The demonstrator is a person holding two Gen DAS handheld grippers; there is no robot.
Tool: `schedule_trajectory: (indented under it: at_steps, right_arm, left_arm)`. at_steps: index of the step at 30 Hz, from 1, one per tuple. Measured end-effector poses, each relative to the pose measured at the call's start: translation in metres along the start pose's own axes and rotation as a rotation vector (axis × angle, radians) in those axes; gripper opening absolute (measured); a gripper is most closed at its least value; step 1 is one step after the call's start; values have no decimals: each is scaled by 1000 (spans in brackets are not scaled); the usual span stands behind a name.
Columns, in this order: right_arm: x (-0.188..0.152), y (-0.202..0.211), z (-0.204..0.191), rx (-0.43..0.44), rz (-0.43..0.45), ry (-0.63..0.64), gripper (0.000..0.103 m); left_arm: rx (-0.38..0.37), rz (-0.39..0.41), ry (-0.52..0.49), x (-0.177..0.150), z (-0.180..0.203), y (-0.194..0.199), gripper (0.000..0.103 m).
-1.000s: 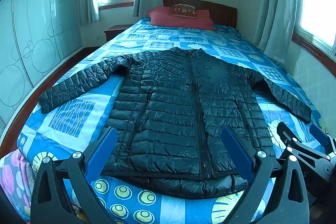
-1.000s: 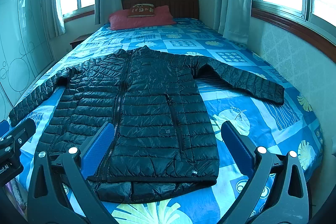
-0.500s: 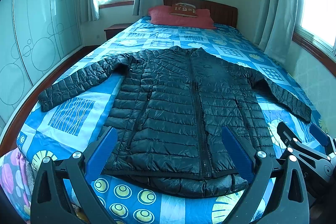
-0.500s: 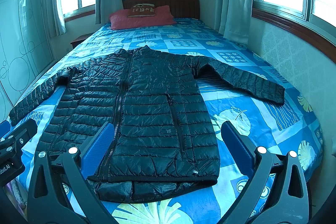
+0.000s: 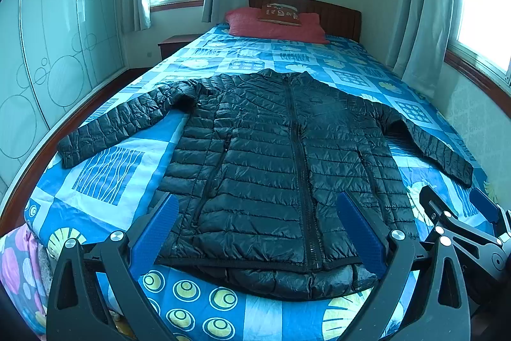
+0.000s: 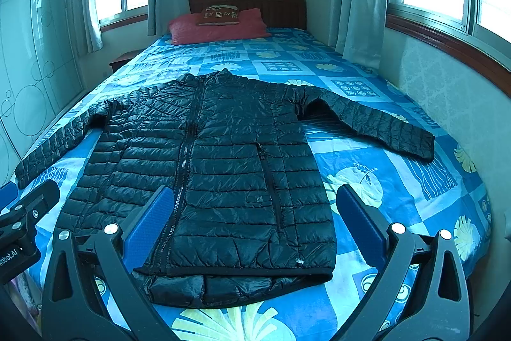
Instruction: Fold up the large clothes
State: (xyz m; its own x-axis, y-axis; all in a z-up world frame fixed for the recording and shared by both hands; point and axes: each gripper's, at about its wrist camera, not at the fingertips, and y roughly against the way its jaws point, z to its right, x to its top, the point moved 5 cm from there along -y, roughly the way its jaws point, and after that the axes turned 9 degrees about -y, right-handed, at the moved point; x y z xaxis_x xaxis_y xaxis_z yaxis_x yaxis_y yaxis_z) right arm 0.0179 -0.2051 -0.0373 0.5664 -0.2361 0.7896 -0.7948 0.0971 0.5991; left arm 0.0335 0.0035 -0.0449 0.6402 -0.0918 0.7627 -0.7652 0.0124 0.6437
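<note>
Item: black quilted puffer jacket (image 5: 271, 168) flat, zipped, sleeves spread on blue patterned bed (image 6: 399, 200) | Left claw (image 5: 255, 232): released, empty, above hem | Right claw (image 6: 252, 222): released, empty | Risk: slick padded fabric may slip or spring unfolded.

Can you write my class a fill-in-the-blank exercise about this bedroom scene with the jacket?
1. The black jacket lies spread flat on the ____.
2. Its front zipper is ____ from hem to collar.
3. At the head of the bed, the large pillow is ____ in colour.
4. Both the left gripper and the right gripper have their jaws ____, holding nothing.

Missing words: bed; closed; red; open
</note>
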Motion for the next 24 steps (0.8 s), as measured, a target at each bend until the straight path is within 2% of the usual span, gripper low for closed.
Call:
schedule_trajectory:
  at_steps: [24]
  right_arm:
    - [-2,0,-3,-2,1,6,101]
  left_arm:
    - [-10,-7,9,0,1,-1,98]
